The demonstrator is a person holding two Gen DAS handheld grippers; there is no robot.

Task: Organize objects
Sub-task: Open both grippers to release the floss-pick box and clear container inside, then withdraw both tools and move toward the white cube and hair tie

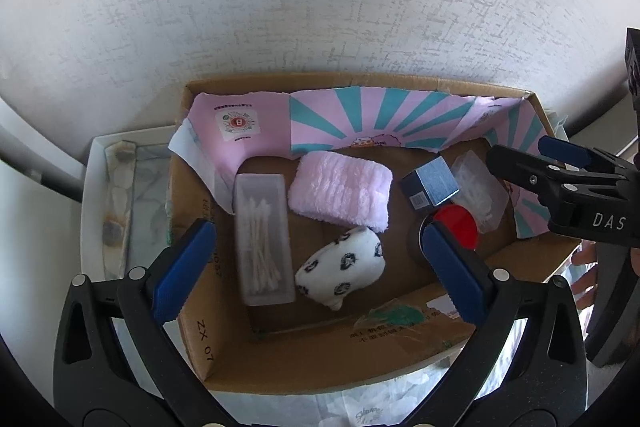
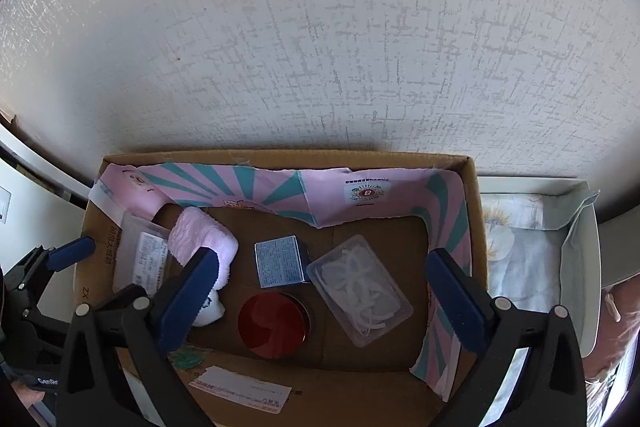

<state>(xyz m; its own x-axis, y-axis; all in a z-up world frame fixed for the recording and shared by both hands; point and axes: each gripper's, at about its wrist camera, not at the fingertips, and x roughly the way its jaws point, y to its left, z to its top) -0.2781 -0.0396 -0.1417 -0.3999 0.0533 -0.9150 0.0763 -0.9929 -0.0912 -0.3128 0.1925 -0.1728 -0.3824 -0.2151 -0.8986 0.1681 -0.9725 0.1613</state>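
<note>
Cardboard box (image 1: 224,359) sits against a textured wall and holds every sorted item: a clear case of cotton swabs (image 1: 262,239), a folded pink towel (image 1: 340,193), a white patterned sock bundle (image 1: 342,269), a small blue carton (image 1: 430,185), a round red-lidded tin (image 1: 456,223) and a clear packet of white pieces (image 1: 478,189). A pink and teal paper liner (image 1: 360,123) stands along the back and side walls. The items lie side by side on the box floor with none stacked on another, which judging by the layout keeps each one reachable from above.

Left claw (image 1: 316,267) hangs spread wide over the swab case and sock bundle, pinching nothing. Right claw (image 2: 320,293) is likewise spread wide over the tin and packet, empty. Both point steeply down into the box, so a release or a fresh pick are equally plausible; the task appears near completion.

The left wrist view shows the swabs inside their case, the whole sock bundle, and the right claw entering over the right box wall. The right wrist view instead shows the printed label on the carton (image 2: 278,263), the full packet (image 2: 360,291), a shipping label (image 2: 240,393) on the near flap, and a white tray (image 2: 588,267) with pale cloth beside the box. There the sock is largely hidden behind a claw finger.
</note>
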